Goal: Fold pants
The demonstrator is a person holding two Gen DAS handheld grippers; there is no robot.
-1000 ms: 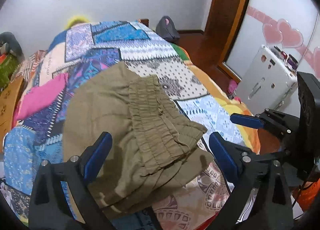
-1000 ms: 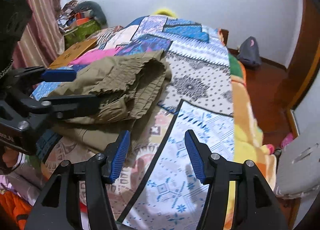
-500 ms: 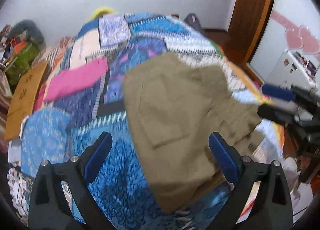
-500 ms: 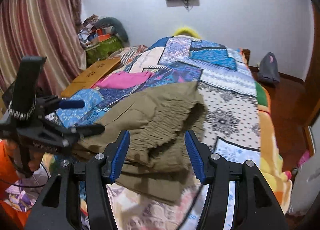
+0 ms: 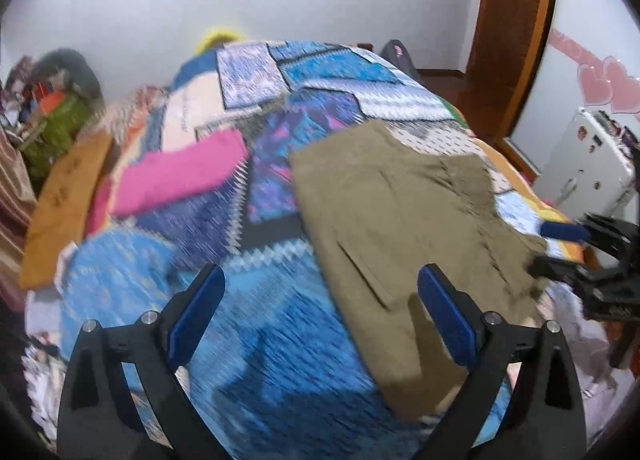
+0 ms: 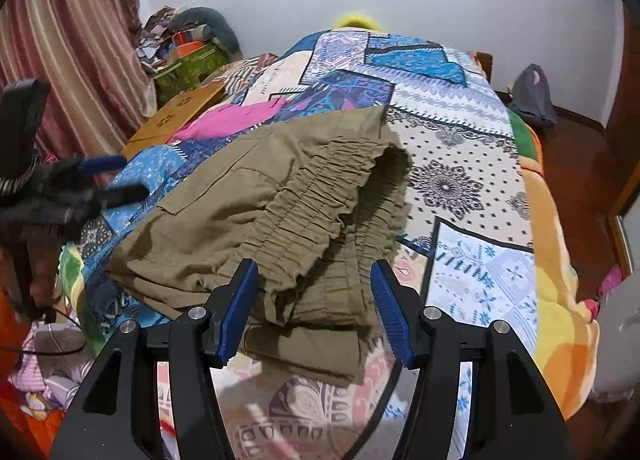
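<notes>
The olive-green pants (image 5: 400, 228) lie folded in a stack on the patchwork bedspread (image 5: 256, 108), near the bed's front corner. Their gathered elastic waistband (image 6: 320, 196) faces the right wrist camera. My left gripper (image 5: 320, 320) is open and empty, above the blue part of the bedspread just left of the pants. My right gripper (image 6: 316, 300) is open and empty, its fingers either side of the stack's near edge. The right gripper also shows at the right edge of the left wrist view (image 5: 568, 248). The left gripper shows blurred in the right wrist view (image 6: 108, 180).
A pink cloth (image 5: 176, 180) lies on the bed behind the pants. An orange-brown board (image 6: 180, 112) and a pile of clutter (image 6: 188, 48) sit at the bed's left. A white appliance (image 5: 584, 164) and a wooden door frame (image 5: 516, 40) stand at the right.
The left gripper has swung left and pulled back, so the pants moved from between its fingers to its right. The right gripper has come up to the stack's near edge.
</notes>
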